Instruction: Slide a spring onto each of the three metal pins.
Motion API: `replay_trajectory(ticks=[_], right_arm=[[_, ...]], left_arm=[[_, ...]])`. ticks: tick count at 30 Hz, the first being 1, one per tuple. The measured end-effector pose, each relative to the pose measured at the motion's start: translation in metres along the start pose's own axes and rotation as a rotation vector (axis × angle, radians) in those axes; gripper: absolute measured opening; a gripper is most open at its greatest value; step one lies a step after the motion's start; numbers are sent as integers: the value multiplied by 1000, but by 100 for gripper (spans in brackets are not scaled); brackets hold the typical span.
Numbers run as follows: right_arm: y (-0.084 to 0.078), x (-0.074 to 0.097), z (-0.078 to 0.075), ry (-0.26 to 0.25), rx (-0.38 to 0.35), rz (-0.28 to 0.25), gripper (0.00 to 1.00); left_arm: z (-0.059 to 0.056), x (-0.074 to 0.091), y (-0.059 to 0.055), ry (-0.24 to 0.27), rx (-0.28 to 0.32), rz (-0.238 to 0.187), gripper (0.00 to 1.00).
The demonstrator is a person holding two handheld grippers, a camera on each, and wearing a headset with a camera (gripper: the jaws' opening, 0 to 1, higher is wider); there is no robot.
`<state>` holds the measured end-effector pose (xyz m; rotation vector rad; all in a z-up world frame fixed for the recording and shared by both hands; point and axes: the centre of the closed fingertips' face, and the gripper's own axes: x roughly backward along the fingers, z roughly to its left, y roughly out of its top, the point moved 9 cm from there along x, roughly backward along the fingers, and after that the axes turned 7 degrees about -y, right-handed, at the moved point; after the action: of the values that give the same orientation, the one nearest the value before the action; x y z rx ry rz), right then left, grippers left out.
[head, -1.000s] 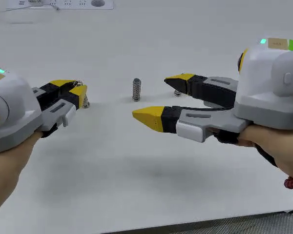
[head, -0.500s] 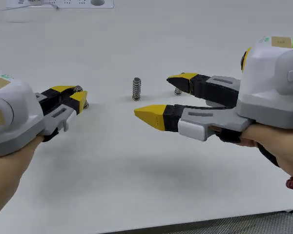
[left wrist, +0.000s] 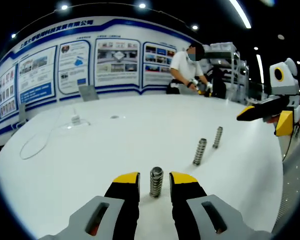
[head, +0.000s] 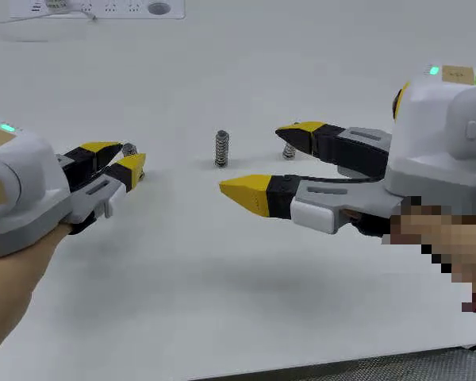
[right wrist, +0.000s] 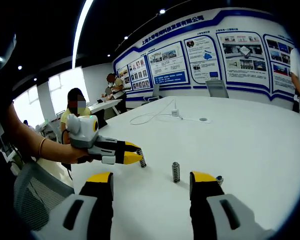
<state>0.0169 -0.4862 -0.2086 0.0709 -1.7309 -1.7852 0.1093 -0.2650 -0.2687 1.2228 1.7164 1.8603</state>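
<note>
On my left, the left gripper (head: 127,155) is held low over the white table (head: 222,270). In the left gripper view its jaws are released and stand a little apart; the left spring (left wrist: 156,181) stands upright between the yellow tips with a thin gap on each side, so nothing is grasped. Further right, the middle spring (head: 221,148) stands upright on open table, apart from both grippers. The right spring (head: 289,150) stands just beside the upper jaw of the right gripper (head: 262,159); that gripper's jaws are spread wide and hold nothing. In the right gripper view the middle spring sits ahead between the two tips, and the right spring is close by the right-hand tip.
</note>
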Motion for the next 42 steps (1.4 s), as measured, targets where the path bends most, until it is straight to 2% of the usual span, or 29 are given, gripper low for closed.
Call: replay_trajectory(ticks=[10,15,23,30,42], right_arm=[[1,7,-7,-36,10,7,68],[0,11,-9,-54,19,14,72],[-2,21,-16,-83,25,24,76],[-2,29,-20,-96,27,28,79],[-8,39,-22,-97,35,57,87]], left_arm=[[-3,13,19,-26,21,-21,40],[-5,20,26,-35,32,-31,47],[-10,35,35,-51,56,-53,64],[-16,46,36,-64,60,-47,76],[-25,64,31,-88,53,-12,95]])
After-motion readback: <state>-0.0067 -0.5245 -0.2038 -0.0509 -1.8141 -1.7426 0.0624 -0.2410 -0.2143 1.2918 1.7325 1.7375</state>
